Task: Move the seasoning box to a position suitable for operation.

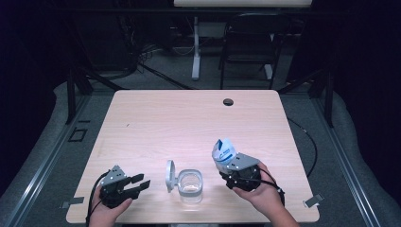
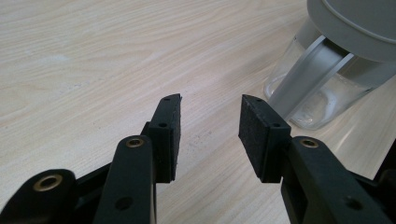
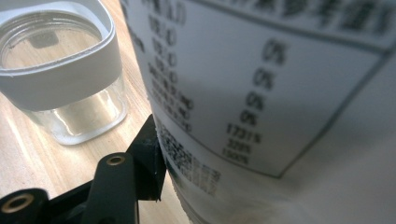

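Right gripper [image 1: 229,166] grasps a white-and-blue pouch [image 1: 223,150] with a printed nutrition table, held upright just right of the clear glass jar [image 1: 190,185]. Jar sits at the near table [image 1: 189,118] edge, its grey hinged lid [image 1: 169,175] swung up on the left; inside appears empty, mouth unobstructed. Left gripper [image 1: 140,182] rests released on the table left of the jar, jaws apart, holding nothing. Judgement: lid-opening and pouch pickup done; pouring into the jar and closing the lid remain.
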Available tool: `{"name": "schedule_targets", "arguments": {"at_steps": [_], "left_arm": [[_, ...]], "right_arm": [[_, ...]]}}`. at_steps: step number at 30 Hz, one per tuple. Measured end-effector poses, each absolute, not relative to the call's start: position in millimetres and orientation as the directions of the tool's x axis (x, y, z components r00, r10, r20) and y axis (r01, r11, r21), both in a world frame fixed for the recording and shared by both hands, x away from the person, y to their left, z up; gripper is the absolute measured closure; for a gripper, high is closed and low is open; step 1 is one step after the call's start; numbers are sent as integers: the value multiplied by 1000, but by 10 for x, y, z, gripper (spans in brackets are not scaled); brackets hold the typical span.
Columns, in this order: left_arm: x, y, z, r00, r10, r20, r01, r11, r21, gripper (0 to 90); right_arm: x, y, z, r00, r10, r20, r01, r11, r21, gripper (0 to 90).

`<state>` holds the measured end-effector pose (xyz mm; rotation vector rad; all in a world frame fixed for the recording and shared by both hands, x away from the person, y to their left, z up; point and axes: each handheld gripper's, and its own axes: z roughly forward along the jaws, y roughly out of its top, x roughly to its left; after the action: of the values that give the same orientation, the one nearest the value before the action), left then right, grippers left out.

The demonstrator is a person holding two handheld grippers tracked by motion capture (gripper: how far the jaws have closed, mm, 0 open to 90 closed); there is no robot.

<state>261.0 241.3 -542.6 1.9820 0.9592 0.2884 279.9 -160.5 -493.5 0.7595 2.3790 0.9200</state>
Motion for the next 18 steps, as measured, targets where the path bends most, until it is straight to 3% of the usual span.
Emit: {"name": "schedule_targets", "arguments": {"at_steps": [18], "left_arm": [[2612, 2438, -5409, 669, 727, -157, 515, -300, 803, 593]], "right_arm": [[2742, -1468, -4930, -729, 578, -367, 233, 713, 661, 447]]}}
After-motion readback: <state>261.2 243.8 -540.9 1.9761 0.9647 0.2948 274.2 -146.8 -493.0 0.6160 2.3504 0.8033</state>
